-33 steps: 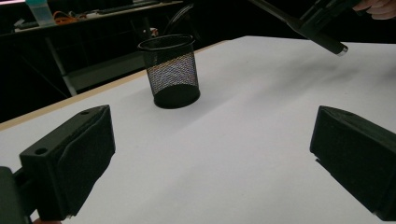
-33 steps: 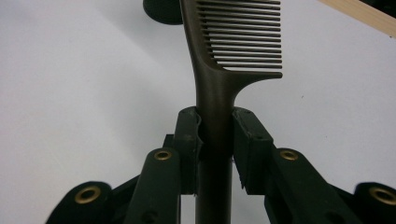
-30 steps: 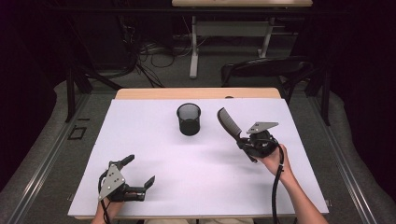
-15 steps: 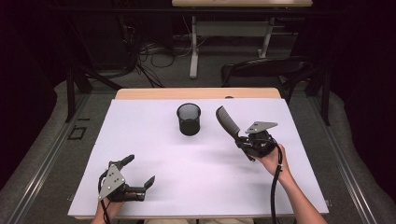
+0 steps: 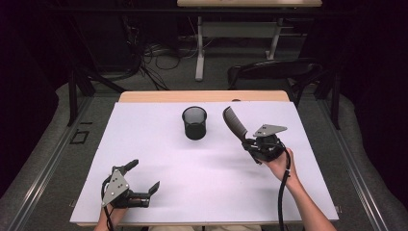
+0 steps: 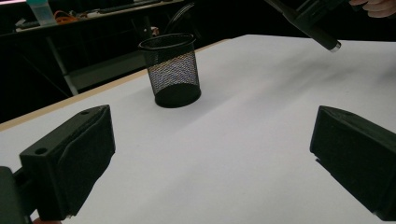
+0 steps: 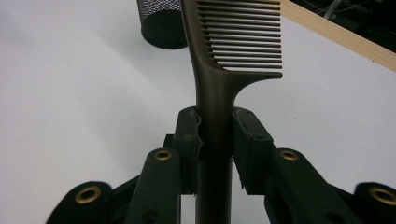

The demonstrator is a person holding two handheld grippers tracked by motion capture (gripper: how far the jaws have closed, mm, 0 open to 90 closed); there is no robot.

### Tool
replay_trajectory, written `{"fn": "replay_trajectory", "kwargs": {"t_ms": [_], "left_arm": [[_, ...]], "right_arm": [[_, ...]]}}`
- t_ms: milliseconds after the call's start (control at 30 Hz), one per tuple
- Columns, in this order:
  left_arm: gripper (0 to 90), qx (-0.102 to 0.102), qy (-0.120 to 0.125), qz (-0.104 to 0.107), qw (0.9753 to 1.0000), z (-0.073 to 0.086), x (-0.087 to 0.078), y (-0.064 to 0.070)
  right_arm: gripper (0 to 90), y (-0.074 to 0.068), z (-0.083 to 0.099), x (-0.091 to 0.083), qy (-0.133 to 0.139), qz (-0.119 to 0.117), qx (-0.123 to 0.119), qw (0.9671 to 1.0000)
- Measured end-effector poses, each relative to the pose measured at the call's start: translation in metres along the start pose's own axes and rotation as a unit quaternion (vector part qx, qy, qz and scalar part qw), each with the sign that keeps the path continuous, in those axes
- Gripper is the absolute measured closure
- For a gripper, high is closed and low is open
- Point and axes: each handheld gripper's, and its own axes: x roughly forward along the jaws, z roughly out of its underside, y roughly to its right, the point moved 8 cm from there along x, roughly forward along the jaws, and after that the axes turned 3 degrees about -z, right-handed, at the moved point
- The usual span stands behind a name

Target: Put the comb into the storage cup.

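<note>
Right tool (image 5: 250,143) clamping comb (image 5: 234,123) by handle, raised just right of cup (image 5: 194,122) at mid desk (image 5: 288,192). Left tool (image 5: 139,180) lying open, near-left. Risking comb teeth catching rim, tipping cup.

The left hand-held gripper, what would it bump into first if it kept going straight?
Probably the black mesh cup. The left hand-held gripper points roughly toward it over bare white table, slightly left of centre.

Comb (image 5: 234,123) slightly nearer cup (image 5: 194,122) (leftward)
</note>
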Motion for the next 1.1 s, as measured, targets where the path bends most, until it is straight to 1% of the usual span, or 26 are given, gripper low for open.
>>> {"fn": "replay_trajectory", "kwargs": {"t_ms": [467,967,1100], "left_arm": [[0.0,-0.002,0.001,-0.003,1.0000,0.000,0.000,-0.001],[0.0,-0.004,0.002,-0.003,1.0000,0.000,0.000,-0.001],[0.0,-0.003,0.003,-0.004,1.0000,0.000,-0.001,-0.002]], "right_arm": [[72.9,-0.001,-0.009,0.000,0.020,0.008,-0.005,0.9997],[72.9,0.001,-0.030,0.001,0.048,0.011,-0.008,0.9987],[72.9,0.001,-0.036,0.002,0.052,0.010,-0.007,0.9986]]}}
